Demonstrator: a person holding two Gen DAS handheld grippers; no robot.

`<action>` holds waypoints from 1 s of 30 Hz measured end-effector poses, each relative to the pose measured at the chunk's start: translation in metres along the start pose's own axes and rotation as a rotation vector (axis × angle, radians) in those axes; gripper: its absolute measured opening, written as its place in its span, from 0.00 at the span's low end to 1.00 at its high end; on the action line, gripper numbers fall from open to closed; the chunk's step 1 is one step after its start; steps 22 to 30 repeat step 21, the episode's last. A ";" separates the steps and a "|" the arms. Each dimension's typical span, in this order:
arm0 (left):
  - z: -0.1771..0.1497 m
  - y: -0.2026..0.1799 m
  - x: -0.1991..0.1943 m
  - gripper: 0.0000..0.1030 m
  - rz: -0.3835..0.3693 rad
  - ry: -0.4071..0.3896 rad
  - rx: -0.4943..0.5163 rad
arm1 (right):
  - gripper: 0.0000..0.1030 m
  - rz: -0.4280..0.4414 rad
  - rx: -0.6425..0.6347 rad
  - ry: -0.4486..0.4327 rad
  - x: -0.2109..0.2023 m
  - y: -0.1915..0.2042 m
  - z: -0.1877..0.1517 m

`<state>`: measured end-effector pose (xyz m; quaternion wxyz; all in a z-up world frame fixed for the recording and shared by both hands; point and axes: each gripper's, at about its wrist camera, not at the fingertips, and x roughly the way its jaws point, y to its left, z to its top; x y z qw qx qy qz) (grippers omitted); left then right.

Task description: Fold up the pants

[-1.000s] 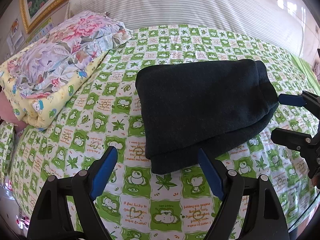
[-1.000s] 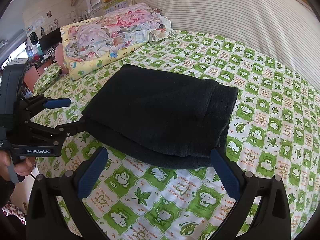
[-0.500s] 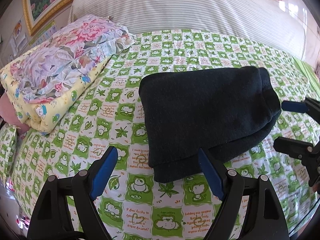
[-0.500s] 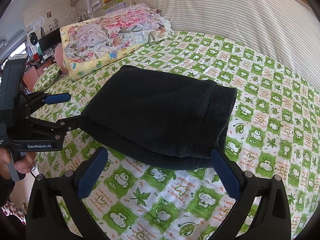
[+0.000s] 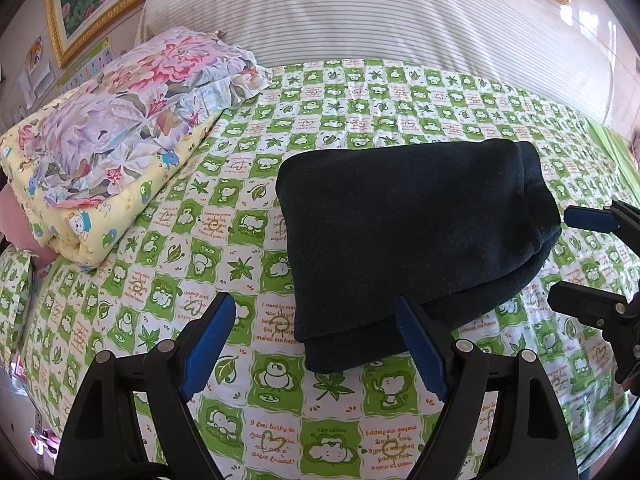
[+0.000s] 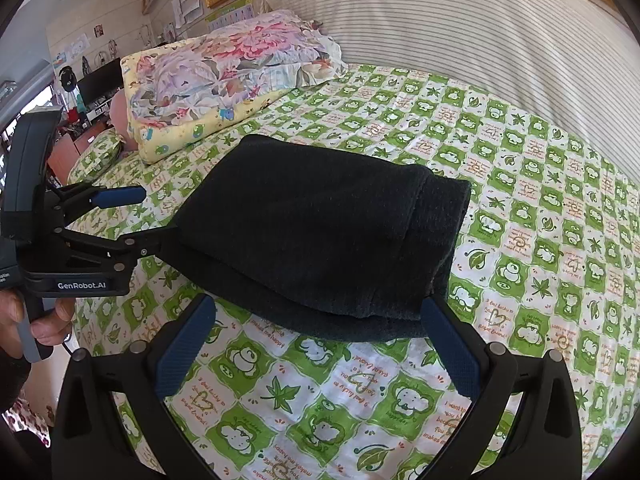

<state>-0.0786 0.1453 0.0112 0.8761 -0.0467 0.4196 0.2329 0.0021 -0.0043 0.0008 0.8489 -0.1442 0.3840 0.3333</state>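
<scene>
Green-checked bedsheet point(image 5: 248, 240) carries dark pants point(image 5: 408, 232) folded into a thick rectangle; both grippers' fingers spread, empty.

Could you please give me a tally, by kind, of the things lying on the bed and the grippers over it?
Folded pants: 1
Floral pillow: 1
Yellow quilt: 1
Grippers: 2, left gripper, right gripper
Total: 5
</scene>
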 end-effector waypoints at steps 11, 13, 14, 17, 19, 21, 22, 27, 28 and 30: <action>0.002 0.001 0.000 0.81 0.007 0.008 0.000 | 0.99 0.002 0.009 -0.010 -0.001 -0.001 -0.002; 0.002 0.001 0.000 0.81 0.005 0.013 -0.005 | 0.99 0.002 0.017 -0.010 -0.001 -0.003 -0.003; 0.003 0.001 0.000 0.81 0.004 0.014 -0.007 | 0.99 0.002 0.020 -0.012 -0.002 -0.003 -0.004; 0.004 -0.002 0.003 0.81 0.003 0.024 -0.004 | 0.99 0.001 0.031 -0.024 -0.005 -0.006 -0.004; 0.005 -0.005 0.005 0.81 0.005 0.028 0.004 | 0.99 0.002 0.045 -0.028 -0.005 -0.010 -0.004; 0.006 -0.009 0.006 0.81 0.004 0.034 0.011 | 0.99 0.002 0.059 -0.033 -0.004 -0.013 -0.003; 0.006 -0.009 0.006 0.81 0.004 0.034 0.011 | 0.99 0.002 0.059 -0.033 -0.004 -0.013 -0.003; 0.006 -0.009 0.006 0.81 0.004 0.034 0.011 | 0.99 0.002 0.059 -0.033 -0.004 -0.013 -0.003; 0.006 -0.009 0.006 0.81 0.004 0.034 0.011 | 0.99 0.002 0.059 -0.033 -0.004 -0.013 -0.003; 0.006 -0.009 0.006 0.81 0.004 0.034 0.011 | 0.99 0.002 0.059 -0.033 -0.004 -0.013 -0.003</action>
